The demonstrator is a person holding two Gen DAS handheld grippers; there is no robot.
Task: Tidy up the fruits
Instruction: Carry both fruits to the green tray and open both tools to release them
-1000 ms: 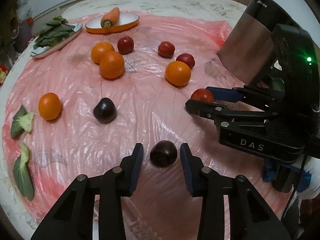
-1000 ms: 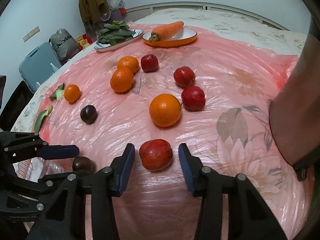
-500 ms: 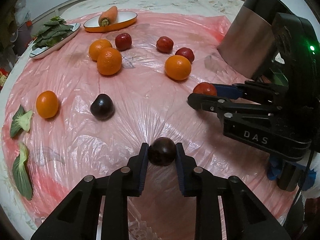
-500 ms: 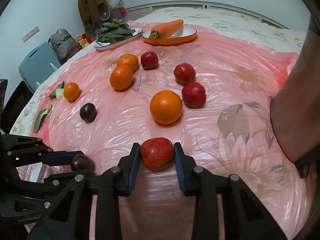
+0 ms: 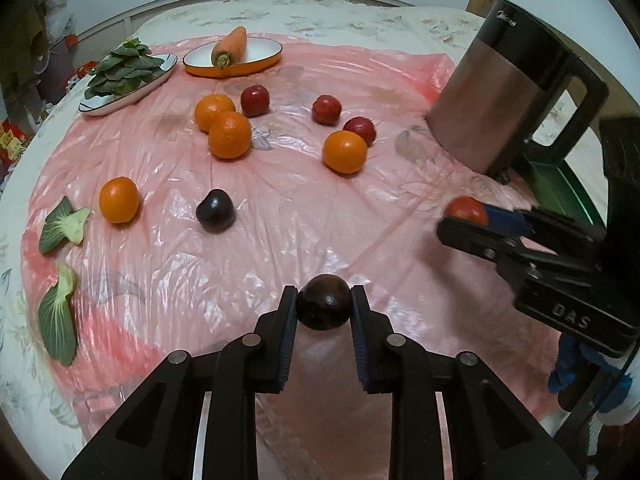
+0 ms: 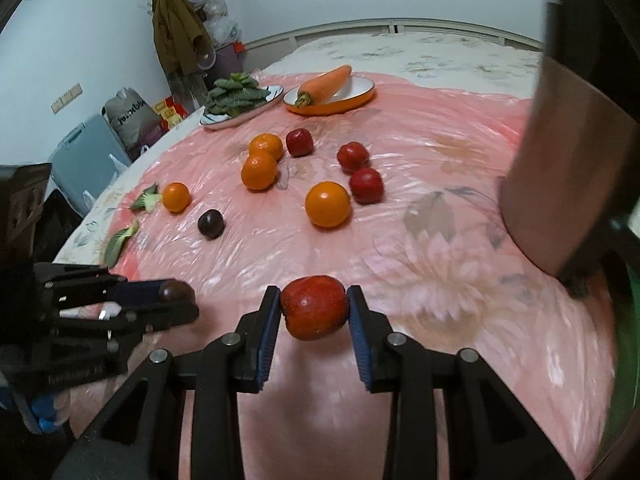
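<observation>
left wrist: left claw pinching dark plum above the near edge of the pink-sheeted counter – second plum lies mid-counter | right wrist: right claw pinching red apple near that edge – oranges sit farther back

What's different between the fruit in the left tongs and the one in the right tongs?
The dark plum in the left tongs is near-black and round; the red fruit in the right tongs is bright red, looks bigger and is more lumpy. Both are clamped between blue pads above the pink sheet.
</observation>
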